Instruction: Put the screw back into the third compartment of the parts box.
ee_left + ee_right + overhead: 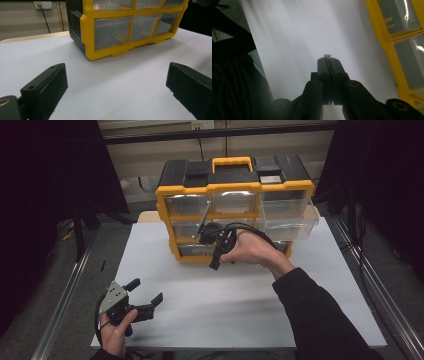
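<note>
No text, label, brand, number or sign can be read anywhere in these pictures, neither on the yellow and black drawer organiser [235, 205] nor on the white desk [240, 305], whose surfaces show only plain plastic, clear drawer fronts and bare white.

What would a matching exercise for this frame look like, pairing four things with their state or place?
Things:
1. right gripper
2. left gripper
3. top right drawer
4. organiser handle

States or places:
A. pulled out of the yellow organiser
B. jaws wide apart, nothing between them
C. shut on a small screw
D. on top of the case, yellow

Pairs: 1-C, 2-B, 3-A, 4-D
</note>
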A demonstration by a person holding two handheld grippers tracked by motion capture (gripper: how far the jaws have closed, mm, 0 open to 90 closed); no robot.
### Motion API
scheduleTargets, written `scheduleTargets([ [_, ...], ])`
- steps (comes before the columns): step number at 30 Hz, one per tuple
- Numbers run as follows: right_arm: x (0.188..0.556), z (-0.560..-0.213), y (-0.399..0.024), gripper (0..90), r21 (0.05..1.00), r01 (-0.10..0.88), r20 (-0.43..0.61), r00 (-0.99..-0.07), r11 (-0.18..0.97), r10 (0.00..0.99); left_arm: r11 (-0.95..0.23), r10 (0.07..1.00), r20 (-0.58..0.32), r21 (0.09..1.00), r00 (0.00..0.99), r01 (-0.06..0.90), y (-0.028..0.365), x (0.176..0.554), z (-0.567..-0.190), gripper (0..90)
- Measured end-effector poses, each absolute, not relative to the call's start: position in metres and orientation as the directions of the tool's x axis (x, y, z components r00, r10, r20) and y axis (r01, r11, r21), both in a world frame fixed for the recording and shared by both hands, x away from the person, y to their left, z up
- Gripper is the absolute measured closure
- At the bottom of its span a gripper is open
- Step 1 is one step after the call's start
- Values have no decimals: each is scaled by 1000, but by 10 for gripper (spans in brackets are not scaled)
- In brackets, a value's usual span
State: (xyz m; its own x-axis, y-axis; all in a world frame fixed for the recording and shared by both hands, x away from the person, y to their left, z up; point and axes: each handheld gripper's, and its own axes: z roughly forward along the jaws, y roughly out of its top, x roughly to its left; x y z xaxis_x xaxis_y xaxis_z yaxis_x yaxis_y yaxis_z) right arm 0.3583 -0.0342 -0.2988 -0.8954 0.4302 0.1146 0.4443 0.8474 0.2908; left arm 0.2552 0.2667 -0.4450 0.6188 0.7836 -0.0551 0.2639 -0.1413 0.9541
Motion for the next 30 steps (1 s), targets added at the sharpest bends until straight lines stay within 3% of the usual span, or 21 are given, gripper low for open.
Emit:
scheduleTargets([
  [30,376,-216,-64,882,349,497,72,-859,794,506,-131,783,-66,955,618,268,267,255,-445,35],
])
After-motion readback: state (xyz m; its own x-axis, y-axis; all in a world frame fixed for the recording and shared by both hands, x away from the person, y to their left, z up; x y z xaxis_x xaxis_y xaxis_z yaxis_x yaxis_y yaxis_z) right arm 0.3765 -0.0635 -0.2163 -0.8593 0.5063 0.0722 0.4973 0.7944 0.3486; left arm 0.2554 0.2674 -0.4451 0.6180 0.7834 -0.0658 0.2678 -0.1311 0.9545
